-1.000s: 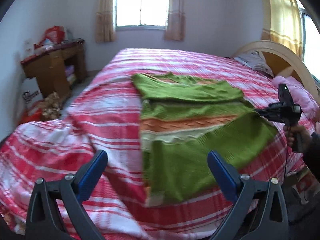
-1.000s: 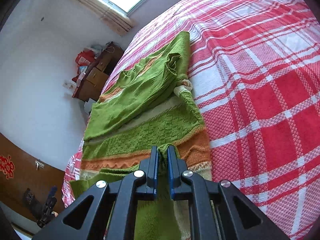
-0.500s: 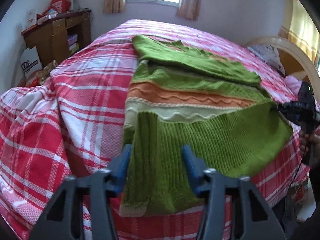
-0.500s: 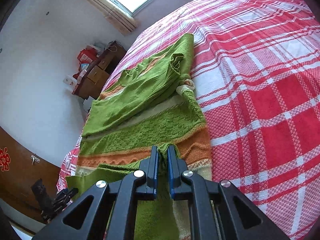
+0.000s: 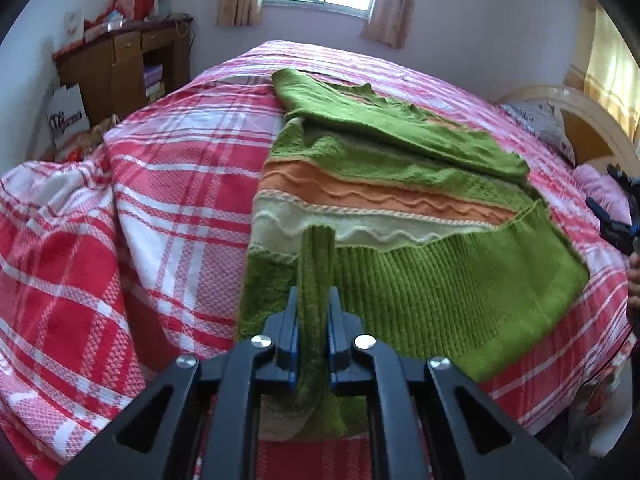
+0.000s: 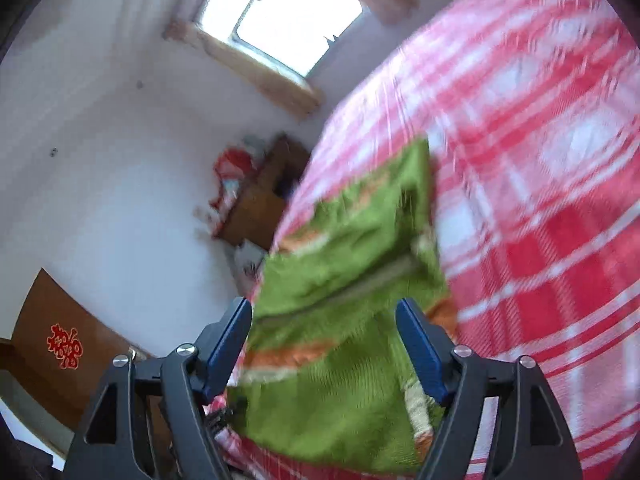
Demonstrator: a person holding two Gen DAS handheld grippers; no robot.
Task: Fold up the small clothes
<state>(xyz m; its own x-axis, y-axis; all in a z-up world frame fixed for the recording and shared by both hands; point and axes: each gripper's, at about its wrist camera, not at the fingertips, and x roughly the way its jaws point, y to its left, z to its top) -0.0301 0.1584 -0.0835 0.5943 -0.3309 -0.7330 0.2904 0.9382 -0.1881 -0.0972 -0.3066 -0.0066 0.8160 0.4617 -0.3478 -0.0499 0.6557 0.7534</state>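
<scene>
Plaid bed (image 5: 180,184), striped green sweater (image 5: 420,208)

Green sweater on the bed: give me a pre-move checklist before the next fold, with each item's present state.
1. Left gripper has the green sweater: ok, jaws closing on a pinched ridge of knit at the near hem.
2. Right gripper clear of fabric: ok, jaws opening, nothing between them.
3. Far sleeve folded over the body: ok.
4. Sweater flat on the plaid bedspread: not ok, hem bunched at the left jaws.
5. Right-side hem corner lying flat: ok in the left wrist view.
6. Right wrist view usable: not ok, blurred.
</scene>
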